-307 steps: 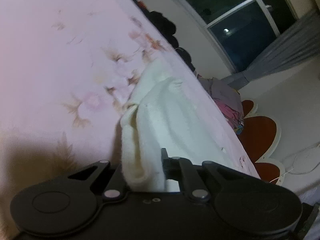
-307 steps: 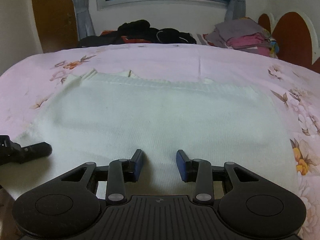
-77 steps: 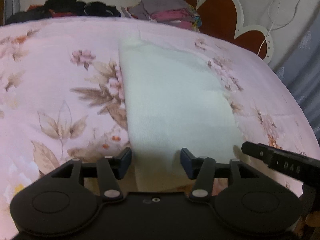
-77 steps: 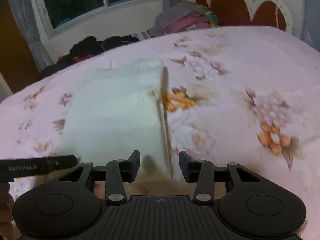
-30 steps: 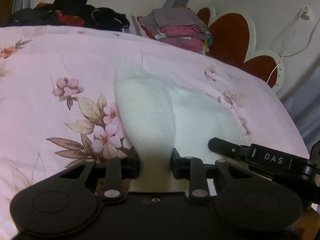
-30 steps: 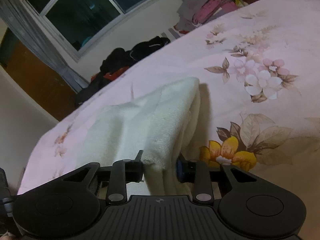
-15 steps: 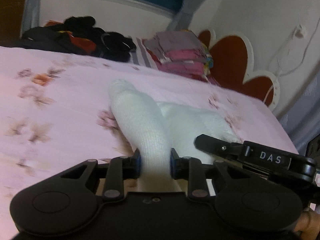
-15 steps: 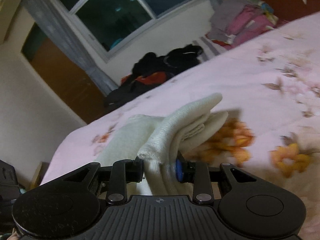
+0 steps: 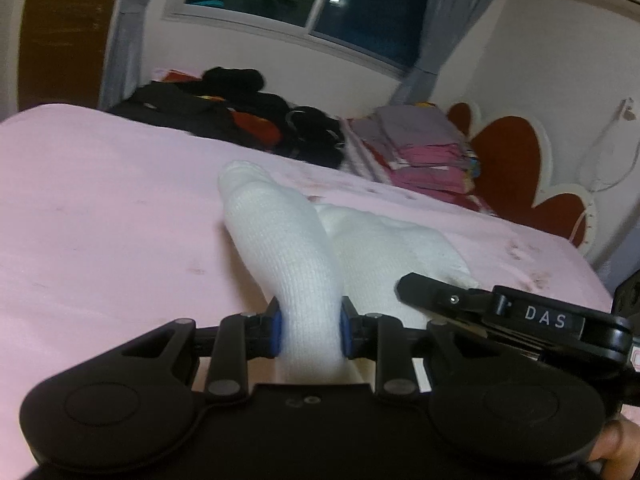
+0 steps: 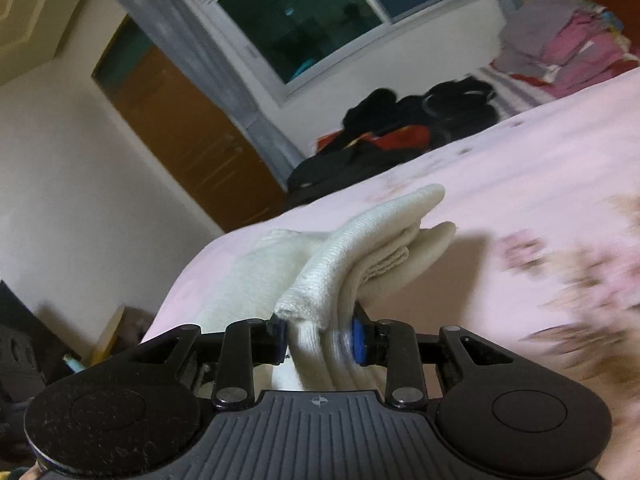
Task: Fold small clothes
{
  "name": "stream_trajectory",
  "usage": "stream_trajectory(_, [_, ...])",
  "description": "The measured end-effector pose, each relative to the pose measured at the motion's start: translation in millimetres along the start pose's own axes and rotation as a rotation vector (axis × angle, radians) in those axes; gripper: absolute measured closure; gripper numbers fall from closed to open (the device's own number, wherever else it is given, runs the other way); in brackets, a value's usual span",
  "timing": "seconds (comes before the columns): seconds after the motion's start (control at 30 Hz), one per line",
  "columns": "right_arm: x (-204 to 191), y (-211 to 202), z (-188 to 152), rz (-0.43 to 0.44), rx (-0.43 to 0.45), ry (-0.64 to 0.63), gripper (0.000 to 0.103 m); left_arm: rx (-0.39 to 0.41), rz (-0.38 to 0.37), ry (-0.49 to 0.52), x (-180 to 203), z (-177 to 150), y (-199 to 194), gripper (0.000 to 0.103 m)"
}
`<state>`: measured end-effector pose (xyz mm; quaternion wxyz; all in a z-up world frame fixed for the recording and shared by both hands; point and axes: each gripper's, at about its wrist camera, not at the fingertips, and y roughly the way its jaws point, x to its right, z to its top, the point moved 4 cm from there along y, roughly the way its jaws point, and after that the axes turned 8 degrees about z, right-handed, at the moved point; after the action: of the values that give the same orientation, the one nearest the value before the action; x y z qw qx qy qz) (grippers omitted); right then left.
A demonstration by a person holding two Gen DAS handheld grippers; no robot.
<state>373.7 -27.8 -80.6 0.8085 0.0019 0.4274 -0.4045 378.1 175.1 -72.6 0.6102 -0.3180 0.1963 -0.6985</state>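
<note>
Left gripper [image 9: 310, 330] pinched on the white knit garment [image 9: 288, 256]; right gripper [image 10: 320, 340] likewise, on several bunched layers. Garment lifted above the pink bedsheet [image 9: 100, 208], far end draped on it. Advice: keep both corners level, lay them square onto the far edge.

Dim, warm indoor light; dark window [image 9: 320, 12] reflecting what may be lamps; smeared motion blur below it, edges bowed.

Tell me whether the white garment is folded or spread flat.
Folded: the white garment shows stacked layers, bunched and pinched in both the right tongs and left tongs.
</note>
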Motion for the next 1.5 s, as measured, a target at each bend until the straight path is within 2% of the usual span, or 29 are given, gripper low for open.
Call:
stream_trajectory(0.13, [-9, 44, -25, -0.016, -0.051, -0.001, 0.073, -0.004, 0.050, 0.009, -46, -10, 6, 0.078])
stream_trajectory(0.2, [-6, 58, -40, -0.036, -0.083, 0.009, 0.073, -0.041, 0.074, 0.019, -63, -25, 15, 0.077])
stream_trajectory(0.27, [6, 66, -49, -0.073, -0.115, 0.018, 0.073, -0.084, 0.076, 0.024, -75, -41, 25, 0.071])
stream_trajectory(0.43, [35, 58, -64, -0.146, -0.120, 0.095, 0.071, -0.106, 0.067, 0.028, -81, -52, 31, 0.059])
stream_trajectory(0.6, [15, 53, -53, -0.215, -0.096, 0.007, 0.068, -0.085, 0.072, 0.038, -79, -39, 19, 0.061])
stream_trajectory(0.73, [-5, 53, -40, -0.223, -0.066, -0.091, 0.068, -0.027, 0.076, 0.024, -89, -33, 7, 0.061])
stream_trajectory(0.8, [-8, 60, -35, -0.221, -0.063, -0.100, 0.068, -0.004, 0.072, 0.008, -90, -24, 7, 0.061])
stream_trajectory(0.93, [-15, 86, -24, -0.238, -0.064, -0.147, 0.068, 0.019, 0.073, 0.025, -80, -6, 24, 0.062])
stream_trajectory(1.0, [-10, 105, -19, -0.245, -0.079, -0.149, 0.068, 0.005, 0.076, 0.028, -75, -1, 41, 0.062])
stream_trajectory(1.17, [9, 145, -24, -0.329, -0.135, -0.210, 0.068, -0.034, 0.103, 0.048, -75, -2, 76, 0.060])
stream_trajectory(1.27, [28, 157, -27, -0.382, -0.145, -0.227, 0.068, -0.038, 0.104, 0.049, -76, -1, 80, 0.060])
stream_trajectory(1.37, [30, 156, -22, -0.385, -0.150, -0.207, 0.068, -0.038, 0.098, 0.030, -81, -1, 72, 0.061])
stream_trajectory(1.5, [14, 121, -25, -0.334, -0.127, -0.193, 0.068, -0.012, 0.096, 0.013, -89, -7, 41, 0.061])
